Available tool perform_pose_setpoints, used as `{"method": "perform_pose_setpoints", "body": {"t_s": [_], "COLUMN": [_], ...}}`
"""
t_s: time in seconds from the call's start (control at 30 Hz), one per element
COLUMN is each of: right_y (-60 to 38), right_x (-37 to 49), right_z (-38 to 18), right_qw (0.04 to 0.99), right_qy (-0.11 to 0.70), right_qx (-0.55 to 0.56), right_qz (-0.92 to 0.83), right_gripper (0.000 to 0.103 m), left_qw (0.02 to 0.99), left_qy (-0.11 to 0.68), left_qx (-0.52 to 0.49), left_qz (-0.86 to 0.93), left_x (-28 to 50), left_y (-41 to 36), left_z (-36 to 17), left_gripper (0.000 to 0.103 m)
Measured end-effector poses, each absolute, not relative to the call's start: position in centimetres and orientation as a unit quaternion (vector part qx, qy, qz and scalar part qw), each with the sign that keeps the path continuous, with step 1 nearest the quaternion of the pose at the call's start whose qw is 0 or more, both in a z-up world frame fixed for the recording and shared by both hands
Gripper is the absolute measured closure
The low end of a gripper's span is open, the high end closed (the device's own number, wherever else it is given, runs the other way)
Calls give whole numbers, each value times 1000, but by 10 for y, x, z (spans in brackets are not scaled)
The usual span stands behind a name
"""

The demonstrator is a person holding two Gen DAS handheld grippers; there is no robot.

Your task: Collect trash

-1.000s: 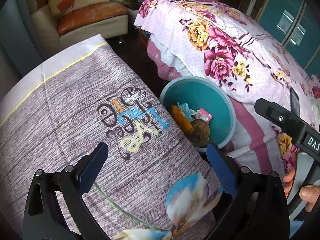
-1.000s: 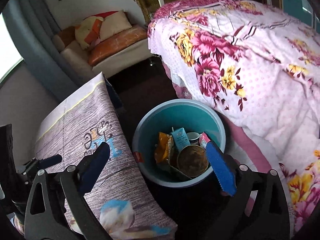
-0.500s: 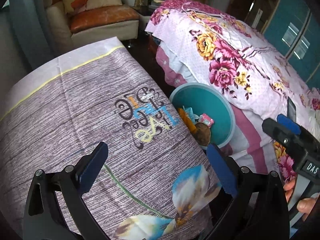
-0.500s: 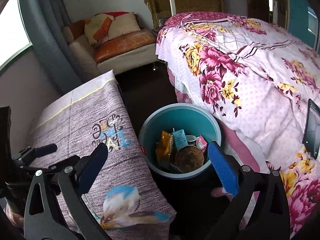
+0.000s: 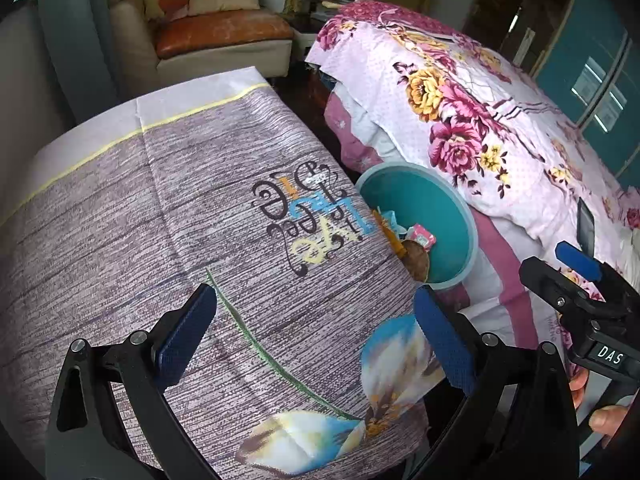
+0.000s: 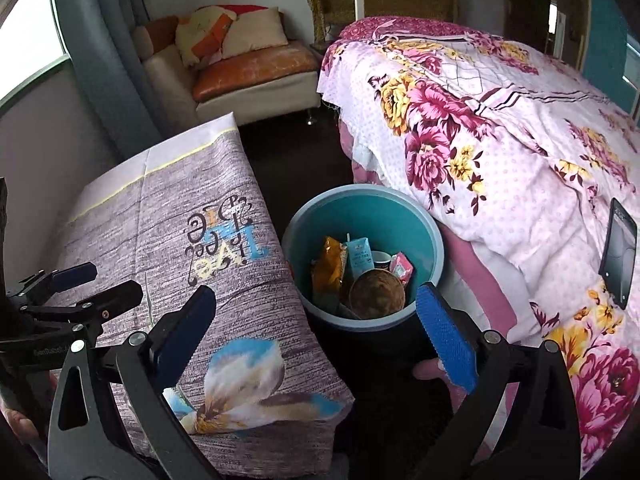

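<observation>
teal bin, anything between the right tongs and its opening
Nothing visible. The open right tongs hang above the round teal plastic bin, whose mouth is uncovered; the purple printed tablecloth lies beside it, not across it.

A teal bin (image 6: pixel 430 240) holding wrappers stands between a cloth-covered table (image 6: pixel 168 216) and a floral bed (image 6: pixel 500 128).

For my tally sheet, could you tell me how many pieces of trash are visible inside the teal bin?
5, all in the teal bin: an orange snack bag at left, a blue carton, a cup behind, a pink packet at right, a brown round lid in front. More may be hidden underneath.
</observation>
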State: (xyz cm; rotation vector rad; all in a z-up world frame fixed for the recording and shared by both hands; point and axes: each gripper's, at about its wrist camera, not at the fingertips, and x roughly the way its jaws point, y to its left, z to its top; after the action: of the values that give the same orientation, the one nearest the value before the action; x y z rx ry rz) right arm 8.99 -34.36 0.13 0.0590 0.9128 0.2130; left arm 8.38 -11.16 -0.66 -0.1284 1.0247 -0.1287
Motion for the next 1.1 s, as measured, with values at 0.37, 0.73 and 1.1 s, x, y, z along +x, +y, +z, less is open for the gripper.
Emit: {"method": "perform_pose_setpoints", "body": {"t_s": [0.37, 0.73, 1.1], "right_y": [-338, -333, -328], "right_x": [95, 113, 122], "right_z": [-11, -32, -49], "right_qw": [883, 870, 862], "right_qy": [457, 482, 496], "right_qx": [23, 30, 24], "right_qz": [102, 98, 101], "right_gripper": [7, 7, 7], "left_qw": [862, 863, 858], "left_qy": [499, 498, 508], "left_qx": [-76, -66, -62], "left_qz": [-53, -45, -38], "left_x": [88, 95, 100], "left_y": [-101, -95, -91], "left_z": [-22, -38, -49], "left_gripper": [4, 4, 4]}}
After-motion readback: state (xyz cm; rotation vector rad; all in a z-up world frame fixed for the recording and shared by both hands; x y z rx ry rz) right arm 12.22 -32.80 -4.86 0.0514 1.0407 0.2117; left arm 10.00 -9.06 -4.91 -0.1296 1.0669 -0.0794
